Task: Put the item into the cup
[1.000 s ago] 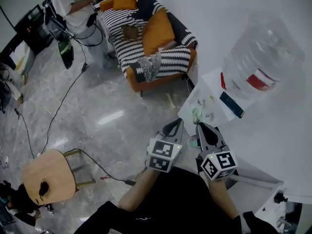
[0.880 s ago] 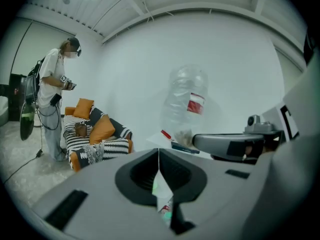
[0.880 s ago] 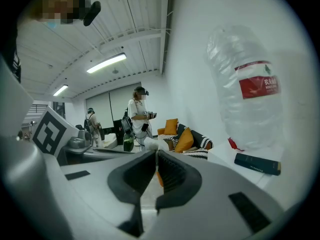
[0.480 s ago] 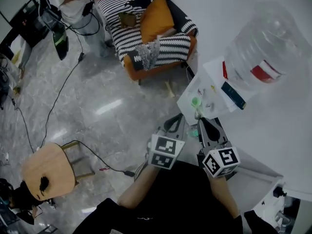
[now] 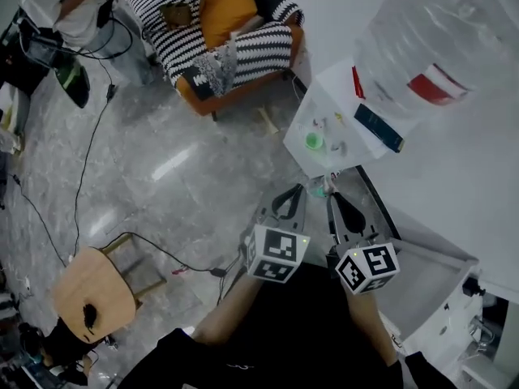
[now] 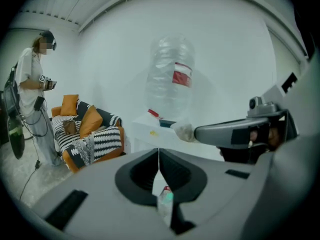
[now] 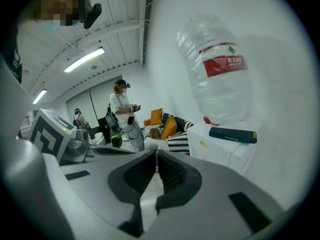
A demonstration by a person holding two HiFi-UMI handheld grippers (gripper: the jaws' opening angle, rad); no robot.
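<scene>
A small green cup [image 5: 310, 141] stands on the white top of a water dispenser [image 5: 324, 96] that carries a big clear bottle [image 5: 422, 47]. My left gripper [image 5: 293, 193] and right gripper [image 5: 332, 198] hang side by side just in front of the dispenser, both pointing at it. The left gripper's [image 6: 158, 156] pads meet in a thin line. Below them, through the gap, shows a small translucent thing [image 6: 164, 203] with red and green on it; whether it is held I cannot tell. The right gripper's [image 7: 156, 158] jaws stand together with nothing seen between them.
A dark flat book [image 7: 233, 134] and small white bits [image 5: 339, 147] lie on the dispenser top. An orange sofa [image 5: 219, 47] with striped cushions stands behind, a person [image 6: 35, 109] beside it. Cables [image 5: 89, 160] cross the floor near a round wooden stool [image 5: 93, 286].
The head view has swung, so the dispenser and sofa slid up and left. Both grippers keep side by side in front of the dispenser, with their jaws as before.
</scene>
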